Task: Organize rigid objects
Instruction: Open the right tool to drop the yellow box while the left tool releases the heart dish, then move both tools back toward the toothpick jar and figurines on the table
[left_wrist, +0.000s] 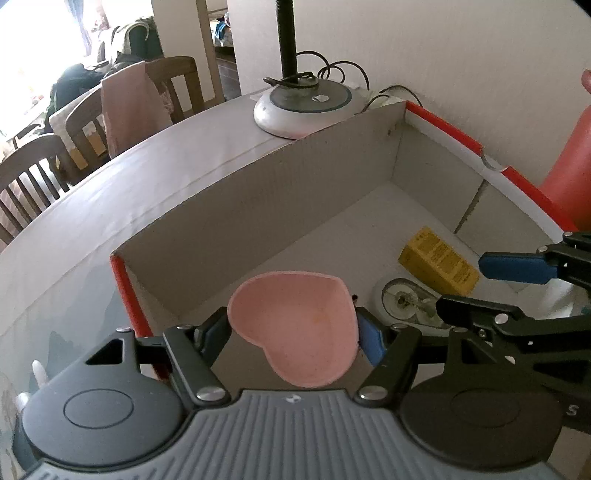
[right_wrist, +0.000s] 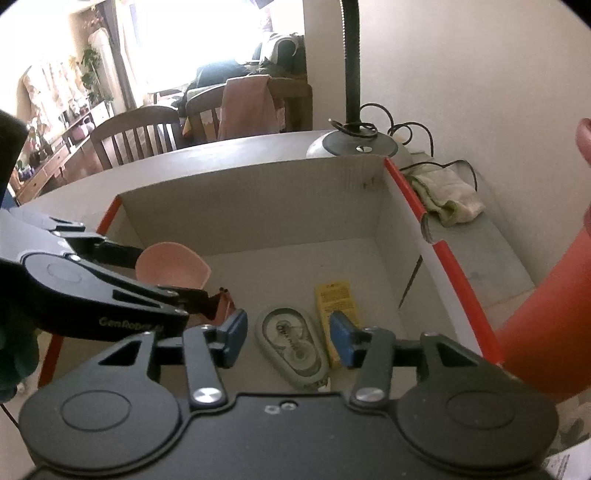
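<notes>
Left wrist view: left gripper (left_wrist: 293, 332) clamps pink dish (left_wrist: 295, 328) over box (left_wrist: 258, 177) — placing step; next, lower and release; right gripper (right_wrist: 288, 332) wide open, empty.

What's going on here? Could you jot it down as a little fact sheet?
Setting: table by a wall, lamp base at the back
Box: open cardboard box with red edges
Already in box: tape dispenser and yellow packet, side by side on the floor
Left gripper: shut on the sides of a pink heart dish, held over the box
Right gripper: open, nothing between its fingers, above the tape dispenser
Beside box: crumpled cloth
</notes>
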